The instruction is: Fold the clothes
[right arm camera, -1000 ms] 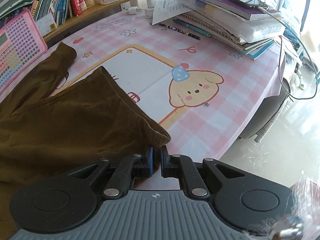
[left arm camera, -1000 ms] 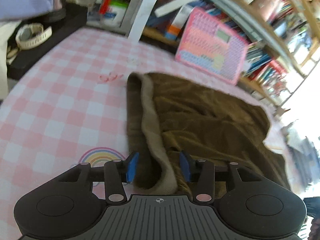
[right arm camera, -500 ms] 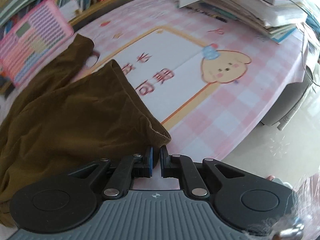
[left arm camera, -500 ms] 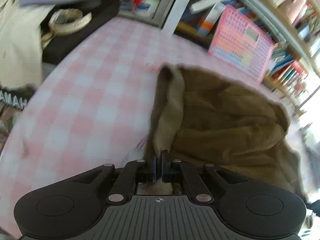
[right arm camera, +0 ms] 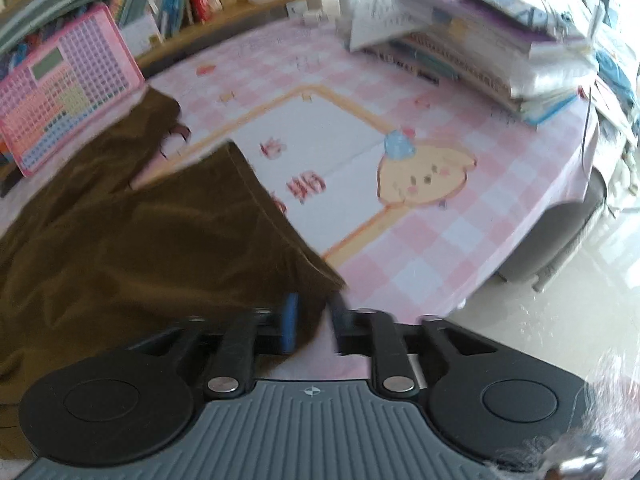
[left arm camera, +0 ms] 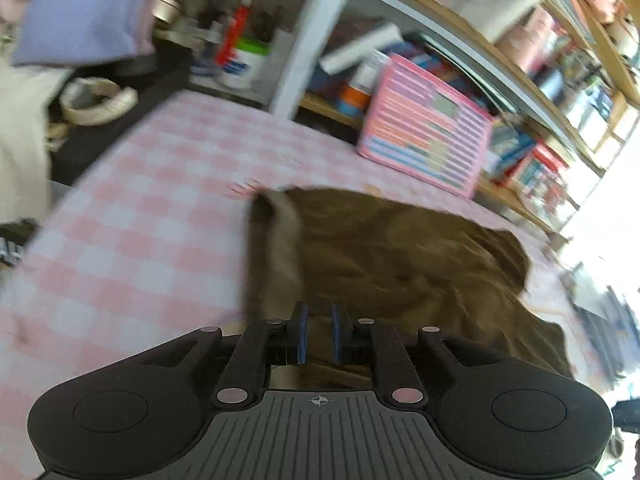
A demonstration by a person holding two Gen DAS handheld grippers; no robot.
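Observation:
Brown trousers (left arm camera: 400, 256) lie spread on the pink checked tablecloth (left arm camera: 132, 220). In the left wrist view their waistband (left arm camera: 280, 248) runs toward my left gripper (left arm camera: 318, 332), whose jaws stand a small gap apart with the cloth between them. In the right wrist view a trouser leg (right arm camera: 160, 248) ends in a hem corner at my right gripper (right arm camera: 312, 326). Its jaws are parted with the hem corner between them. Both views are blurred.
A pink toy keyboard (left arm camera: 428, 144) leans on the bookshelf behind the table; it also shows in the right wrist view (right arm camera: 64, 104). A stack of books and papers (right arm camera: 488, 36) sits at the far right. The table edge drops to the floor (right arm camera: 560, 340) on the right.
Both grippers were shut on the trousers half a second ago; now both sets of jaws have parted. The cloth has shifted back across the table and both cameras are moving.

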